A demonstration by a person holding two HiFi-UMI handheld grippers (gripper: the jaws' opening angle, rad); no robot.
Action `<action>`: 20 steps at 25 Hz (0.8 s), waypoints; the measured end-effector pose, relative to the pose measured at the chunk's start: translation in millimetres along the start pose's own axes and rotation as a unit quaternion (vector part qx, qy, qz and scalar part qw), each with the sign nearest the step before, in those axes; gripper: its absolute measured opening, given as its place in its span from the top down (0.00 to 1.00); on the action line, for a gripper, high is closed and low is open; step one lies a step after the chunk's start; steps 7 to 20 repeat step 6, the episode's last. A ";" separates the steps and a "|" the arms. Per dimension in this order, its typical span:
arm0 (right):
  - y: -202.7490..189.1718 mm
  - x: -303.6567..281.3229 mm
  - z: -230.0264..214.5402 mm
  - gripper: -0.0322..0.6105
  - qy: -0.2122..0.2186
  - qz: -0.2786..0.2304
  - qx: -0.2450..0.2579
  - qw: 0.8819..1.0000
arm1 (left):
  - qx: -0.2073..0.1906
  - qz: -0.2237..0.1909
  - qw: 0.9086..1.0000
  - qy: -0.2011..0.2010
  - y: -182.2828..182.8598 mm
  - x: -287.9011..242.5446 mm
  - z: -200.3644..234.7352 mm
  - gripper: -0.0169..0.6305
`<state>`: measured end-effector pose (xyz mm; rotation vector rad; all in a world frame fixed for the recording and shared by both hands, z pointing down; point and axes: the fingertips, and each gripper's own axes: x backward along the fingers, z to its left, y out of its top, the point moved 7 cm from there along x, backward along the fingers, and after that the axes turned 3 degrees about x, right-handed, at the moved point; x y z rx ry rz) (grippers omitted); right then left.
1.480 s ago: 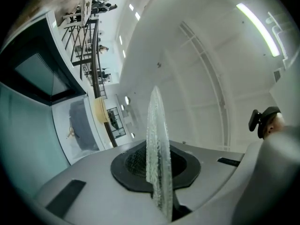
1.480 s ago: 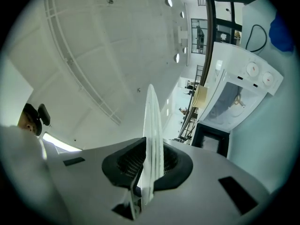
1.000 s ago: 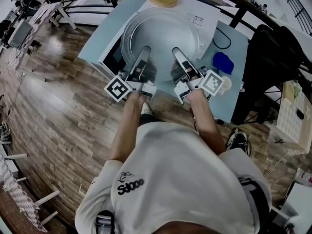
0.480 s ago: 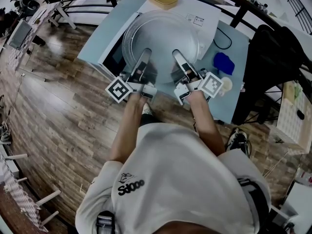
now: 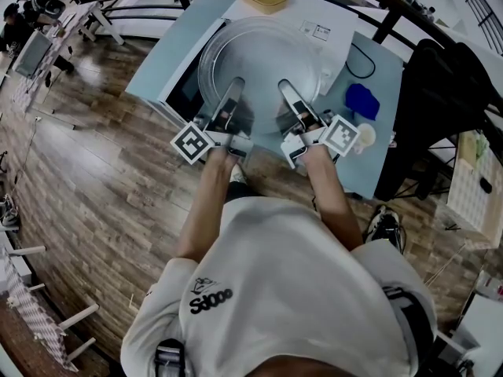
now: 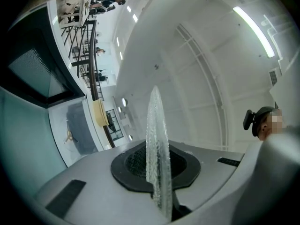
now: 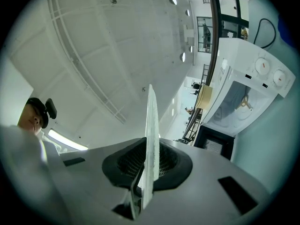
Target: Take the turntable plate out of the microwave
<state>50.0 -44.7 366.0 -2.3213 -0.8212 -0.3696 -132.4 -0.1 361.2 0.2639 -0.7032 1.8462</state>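
the turntable plate is pinched only along its near rim: the left gripper and the right gripper are each clamped on the thin glass edge. most of the disc is carried out beyond the pads, so a slip is judged likely if one wrist is tipped or one grip is eased before the other. smooth glass could then be dropped onto the microwave or the table and cracked. the plate is held in the air above the microwave, outside its open cavity. it is seen as a clear round disc with a raised rim, and its edge looks faintly pebbled where it is caught edge-on between both sets of jaws.
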 end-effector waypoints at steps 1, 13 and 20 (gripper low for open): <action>-0.4 0.6 -0.6 0.90 -0.002 -0.001 -0.002 1.000 | 0.002 0.000 1.000 0.001 -0.4 0.1 0.4 0.91; -0.2 1.1 -2.4 0.90 -0.004 0.001 -0.002 1.000 | 0.009 -0.001 1.000 0.007 -1.7 0.5 2.6 0.91; -0.2 1.1 -2.4 0.90 -0.004 0.001 -0.002 1.000 | 0.009 -0.001 1.000 0.007 -1.7 0.5 2.6 0.91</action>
